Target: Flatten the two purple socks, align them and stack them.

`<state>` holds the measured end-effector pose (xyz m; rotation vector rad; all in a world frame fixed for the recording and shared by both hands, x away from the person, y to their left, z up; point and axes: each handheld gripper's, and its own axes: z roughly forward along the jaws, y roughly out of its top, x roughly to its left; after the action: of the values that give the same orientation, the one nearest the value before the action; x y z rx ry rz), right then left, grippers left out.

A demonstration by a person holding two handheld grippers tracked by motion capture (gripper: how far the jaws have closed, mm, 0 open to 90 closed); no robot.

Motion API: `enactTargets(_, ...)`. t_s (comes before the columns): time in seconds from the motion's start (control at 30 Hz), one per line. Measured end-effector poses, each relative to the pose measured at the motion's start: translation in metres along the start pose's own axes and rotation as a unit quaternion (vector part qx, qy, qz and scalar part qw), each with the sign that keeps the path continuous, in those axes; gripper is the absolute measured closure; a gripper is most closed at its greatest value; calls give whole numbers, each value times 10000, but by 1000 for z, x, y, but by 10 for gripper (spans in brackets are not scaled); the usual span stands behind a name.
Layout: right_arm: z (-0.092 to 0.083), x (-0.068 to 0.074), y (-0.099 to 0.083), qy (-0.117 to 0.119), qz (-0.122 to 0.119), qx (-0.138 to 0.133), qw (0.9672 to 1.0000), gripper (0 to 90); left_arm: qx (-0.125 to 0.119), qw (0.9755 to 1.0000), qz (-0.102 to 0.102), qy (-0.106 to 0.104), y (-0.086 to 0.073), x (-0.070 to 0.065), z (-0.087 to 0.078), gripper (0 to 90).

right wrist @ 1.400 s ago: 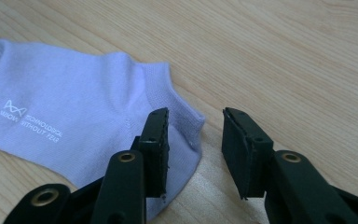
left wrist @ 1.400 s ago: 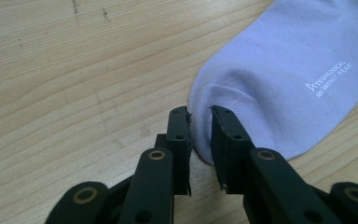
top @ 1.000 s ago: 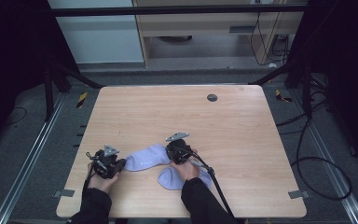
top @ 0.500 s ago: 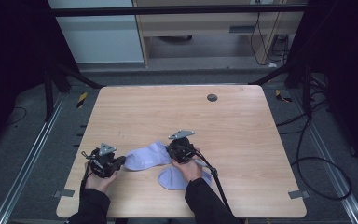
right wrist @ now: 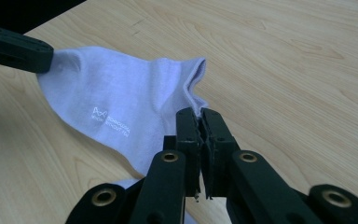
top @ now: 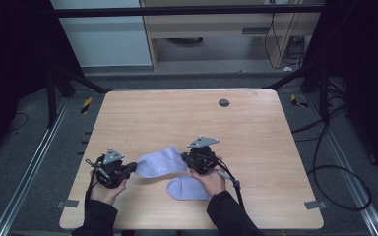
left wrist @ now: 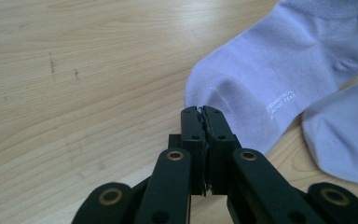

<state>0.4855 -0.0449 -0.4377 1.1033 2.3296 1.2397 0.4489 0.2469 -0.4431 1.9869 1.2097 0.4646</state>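
1. 2 pale lilac socks lie near the front edge of the bench (top: 256,123), a little left of its middle. The upper sock (top: 160,162) is stretched between both grippers; the lower sock (top: 187,189) lies flat on the wood just in front of it, and the 2 look to touch or overlap slightly.
2. The left gripper (top: 132,168) is clamped on the left end of the upper sock. In the left gripper view its jaws are pressed together with a pinch of the fabric (left wrist: 261,79) between the tips.
3. The right gripper (top: 186,160) is likewise closed on the other end of the same sock. The right gripper view shows its jaws meeting on the open cuff edge (right wrist: 121,107), with the left gripper's tip (right wrist: 21,49) biting the far end.
4. Done so far, as I judge it: the first sock is secured at both ends and held taut, slightly off the bench.
5. Left to do, apparently: carry this sock over the lower one, line up cuff and toe, lay it down, then release. Whether pairing or folding is meant I cannot tell; the lower sock is untouched.
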Motion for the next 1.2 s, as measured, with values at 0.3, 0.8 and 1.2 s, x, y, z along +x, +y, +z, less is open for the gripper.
enactTargets(0.3,-31,-9,-9,-51,-17,-68,10000,873,-35,9997,114,-227,8,-24,0,875)
enactTargets(0.8,-78,-23,-37,-105,86,-143,9998,872,94,9974,466,-544,15,-62,12,875)
enactTargets(1.2,-93,-29,-63,-158,172,26,9997,872,306,9951,644,-687,10,-79,24,875)
